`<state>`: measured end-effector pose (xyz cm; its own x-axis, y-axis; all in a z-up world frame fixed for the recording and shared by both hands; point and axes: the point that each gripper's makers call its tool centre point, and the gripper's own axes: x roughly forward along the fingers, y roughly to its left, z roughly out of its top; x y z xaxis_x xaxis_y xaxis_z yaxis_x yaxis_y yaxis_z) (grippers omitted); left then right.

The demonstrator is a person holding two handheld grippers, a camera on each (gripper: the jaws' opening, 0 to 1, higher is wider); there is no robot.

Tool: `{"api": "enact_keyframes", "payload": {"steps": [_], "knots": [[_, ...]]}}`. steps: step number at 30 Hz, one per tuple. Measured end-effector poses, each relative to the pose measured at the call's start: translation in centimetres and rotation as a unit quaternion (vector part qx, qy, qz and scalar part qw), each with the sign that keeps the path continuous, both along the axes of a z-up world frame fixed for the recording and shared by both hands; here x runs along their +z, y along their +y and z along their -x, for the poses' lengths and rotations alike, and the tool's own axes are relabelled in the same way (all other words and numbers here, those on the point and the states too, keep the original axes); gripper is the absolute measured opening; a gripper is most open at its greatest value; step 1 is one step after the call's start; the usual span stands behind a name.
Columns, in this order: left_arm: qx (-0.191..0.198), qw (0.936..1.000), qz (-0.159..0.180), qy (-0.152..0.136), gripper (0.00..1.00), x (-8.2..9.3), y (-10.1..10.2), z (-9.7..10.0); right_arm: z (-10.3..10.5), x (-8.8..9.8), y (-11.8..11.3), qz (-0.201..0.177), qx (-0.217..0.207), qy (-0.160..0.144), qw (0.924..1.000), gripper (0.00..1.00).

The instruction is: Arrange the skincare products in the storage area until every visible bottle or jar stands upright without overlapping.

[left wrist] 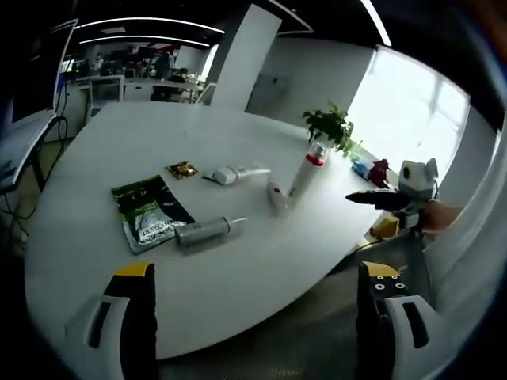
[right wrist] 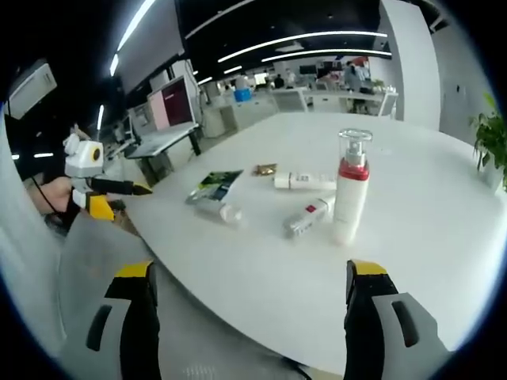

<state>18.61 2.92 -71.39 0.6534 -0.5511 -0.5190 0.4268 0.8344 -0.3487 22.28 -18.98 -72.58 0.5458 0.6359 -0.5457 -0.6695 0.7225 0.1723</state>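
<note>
pump bottle (right wrist: 349, 190) upright, red band | white tube (right wrist: 303, 181), small bottle (right wrist: 309, 217), grey bottle (left wrist: 203, 232) lying flat

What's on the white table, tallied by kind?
Upright white pump bottle with red collar: 1
Lying bottles and tubes, namely grey cylinder, white tube, small white-and-red tube: 3
Packets, namely green pouch, small brown sachet: 2
Total: 6
</note>
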Motion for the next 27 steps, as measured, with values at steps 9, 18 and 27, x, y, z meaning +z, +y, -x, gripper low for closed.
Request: {"api": "enact_keyframes", "payload": {"steps": [9,18,27], "knots": [[-0.006,0.9998,0.011,-0.013,0.98,0.5,-0.4,0.1,0.4,-0.2,0.1,0.011,0.001,0.011,0.9999,0.97],[-0.004,0.9997,0.019,-0.014,0.97,0.6,-0.2,0.1,0.1,-1.1,-0.1,0.021,0.002,0.025,0.9995,0.94],[-0.011,0.9996,0.015,-0.023,0.96,0.7,-0.2,0.1,-0.7,-1.2,1.4,0.029,-0.003,0.041,0.9987,0.84]]}}
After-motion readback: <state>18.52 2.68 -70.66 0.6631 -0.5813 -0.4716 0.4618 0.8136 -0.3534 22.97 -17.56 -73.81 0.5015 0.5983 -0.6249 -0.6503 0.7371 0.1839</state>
